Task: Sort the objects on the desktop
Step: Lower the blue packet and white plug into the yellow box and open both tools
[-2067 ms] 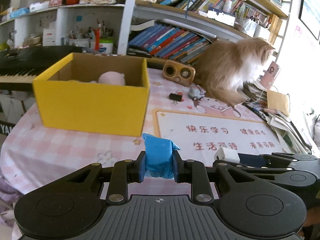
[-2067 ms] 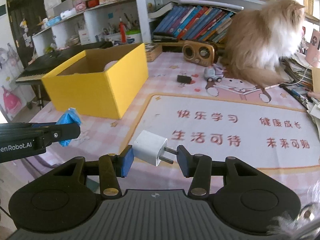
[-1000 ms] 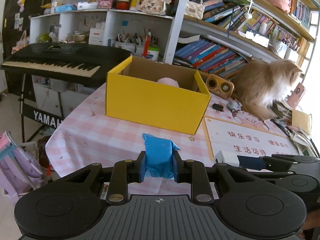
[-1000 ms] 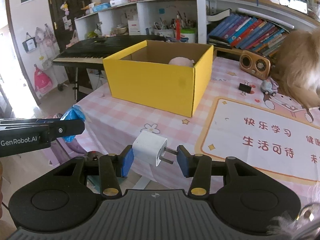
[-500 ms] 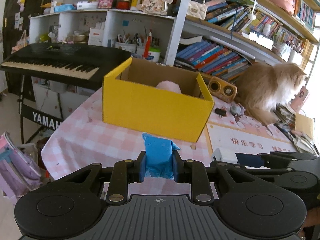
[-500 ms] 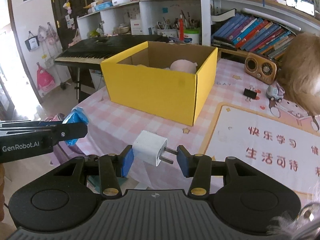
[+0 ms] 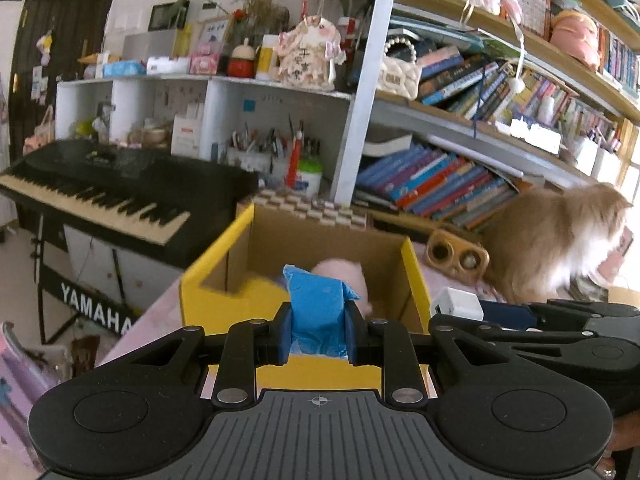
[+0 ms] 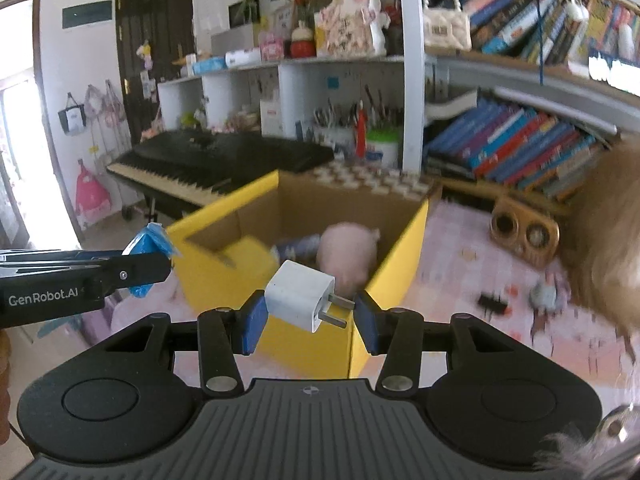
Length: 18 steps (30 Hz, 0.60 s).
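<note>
Left claw [image 7: 319, 334] pinched a crumpled blue plastic packet [image 7: 318, 307]; right claw [image 8: 306, 322] pinched a white plug adapter [image 8: 300, 300]; both hung undelivered at the yellow cardboard box [image 8: 320, 344], which already held a pink plush [image 8: 347, 257].

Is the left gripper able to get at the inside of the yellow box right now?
Probably yes. The yellow box is open-topped just ahead, and the left gripper, holding its blue packet, has nothing between them.

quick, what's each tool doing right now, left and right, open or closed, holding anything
Left tool: closed on a crumpled blue packet.
Right tool: closed on a white plug adapter, prongs toward its right finger.
</note>
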Motion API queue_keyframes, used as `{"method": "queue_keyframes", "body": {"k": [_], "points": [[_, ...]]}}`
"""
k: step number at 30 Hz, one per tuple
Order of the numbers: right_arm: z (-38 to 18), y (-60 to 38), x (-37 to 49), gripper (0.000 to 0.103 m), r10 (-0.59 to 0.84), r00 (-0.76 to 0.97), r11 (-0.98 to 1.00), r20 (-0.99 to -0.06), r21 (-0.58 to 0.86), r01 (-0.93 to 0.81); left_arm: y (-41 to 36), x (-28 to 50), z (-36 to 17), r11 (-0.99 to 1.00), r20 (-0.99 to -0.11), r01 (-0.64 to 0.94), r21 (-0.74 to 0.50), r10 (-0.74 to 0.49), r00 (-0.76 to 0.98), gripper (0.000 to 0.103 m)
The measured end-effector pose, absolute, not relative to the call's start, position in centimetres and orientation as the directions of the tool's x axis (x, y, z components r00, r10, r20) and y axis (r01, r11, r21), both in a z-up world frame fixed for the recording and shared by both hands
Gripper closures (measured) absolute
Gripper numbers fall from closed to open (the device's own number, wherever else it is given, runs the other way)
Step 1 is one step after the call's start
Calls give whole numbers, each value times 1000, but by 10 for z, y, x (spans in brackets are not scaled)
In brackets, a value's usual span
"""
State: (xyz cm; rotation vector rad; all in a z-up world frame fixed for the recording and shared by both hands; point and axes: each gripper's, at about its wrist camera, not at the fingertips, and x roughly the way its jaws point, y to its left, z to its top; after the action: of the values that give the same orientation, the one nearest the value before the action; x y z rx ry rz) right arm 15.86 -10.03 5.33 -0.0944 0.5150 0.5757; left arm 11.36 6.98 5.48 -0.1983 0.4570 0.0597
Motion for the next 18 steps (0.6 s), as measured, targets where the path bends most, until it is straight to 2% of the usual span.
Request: {"method": "queue_keyframes", "body": {"k": [10, 13, 18], "points": [[65, -91, 231, 59, 536, 703, 802, -467, 22, -596, 62, 186, 41, 981, -487, -122, -149, 35, 873, 79], [58, -84, 243, 59, 552, 675, 773, -489, -3, -634, 65, 202, 32, 983, -521, -144, -117, 63, 851, 79], [37, -67, 259, 59, 554, 598, 704, -579, -58, -708, 67, 229, 16, 993, -626, -101, -54, 45, 779, 79]]}}
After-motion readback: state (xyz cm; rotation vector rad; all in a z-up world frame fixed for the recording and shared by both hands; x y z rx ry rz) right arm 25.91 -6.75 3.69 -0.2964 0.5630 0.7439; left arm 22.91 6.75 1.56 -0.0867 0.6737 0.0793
